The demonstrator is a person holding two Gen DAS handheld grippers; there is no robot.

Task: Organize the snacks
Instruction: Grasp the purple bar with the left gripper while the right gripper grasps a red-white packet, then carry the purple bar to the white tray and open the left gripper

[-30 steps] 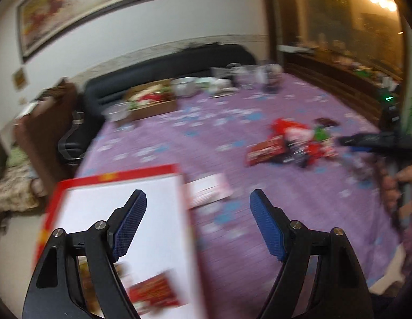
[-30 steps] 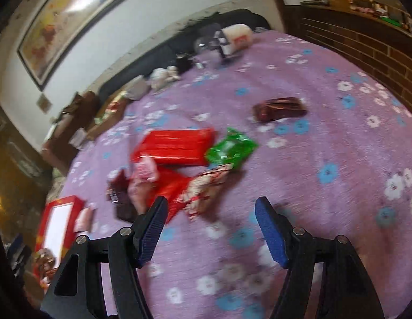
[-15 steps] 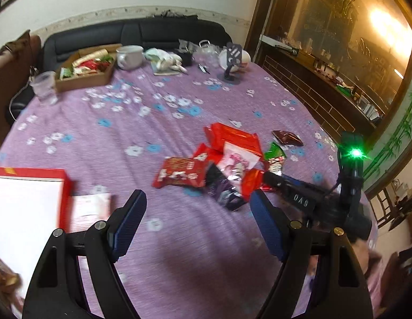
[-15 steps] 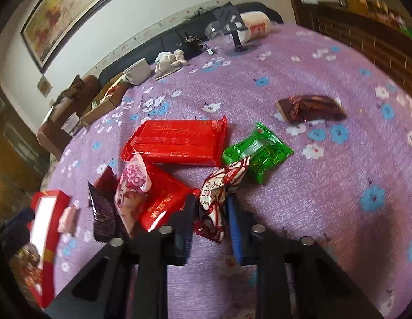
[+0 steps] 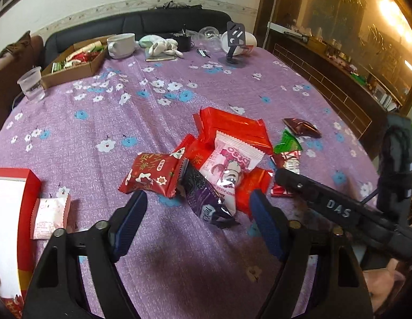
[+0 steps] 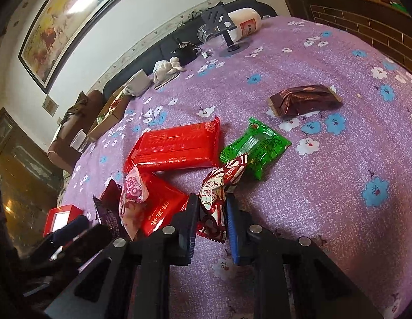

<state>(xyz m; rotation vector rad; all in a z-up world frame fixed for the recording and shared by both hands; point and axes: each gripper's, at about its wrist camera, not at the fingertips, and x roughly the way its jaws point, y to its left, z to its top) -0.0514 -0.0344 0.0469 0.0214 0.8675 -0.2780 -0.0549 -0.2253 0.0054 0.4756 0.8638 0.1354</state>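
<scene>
Surface [image 5: 99, 122]: purple cloth with white and blue flowers, snacks heaped near its middle.

Your right tool [image 6: 211, 214]: clamped on a red-and-white wrapped snack [image 6: 219, 186], pads pressing its lower half, the upper end sticking up past them.

Your left tool [image 5: 198, 212]: jaws apart, having just been closing a little; a dark purple packet [image 5: 203, 194] lies between the pads, not pressed by them.

Heap, left wrist view: red packet with white figures [image 5: 152, 172] left of the purple one; pink-and-white packet [image 5: 230, 162] lying over a long red pack [image 5: 232, 127].

Right wrist view: green packet [image 6: 256, 146] just behind the clamped snack; brown packet [image 6: 304, 101] apart, farther back.

Red box with white inside [image 5: 9, 212]: at the left edge; a small pink-white sachet [image 5: 49, 218] beside it.

Far end: cardboard tray of snacks [image 5: 75, 63], a white mug [image 5: 120, 45].
</scene>
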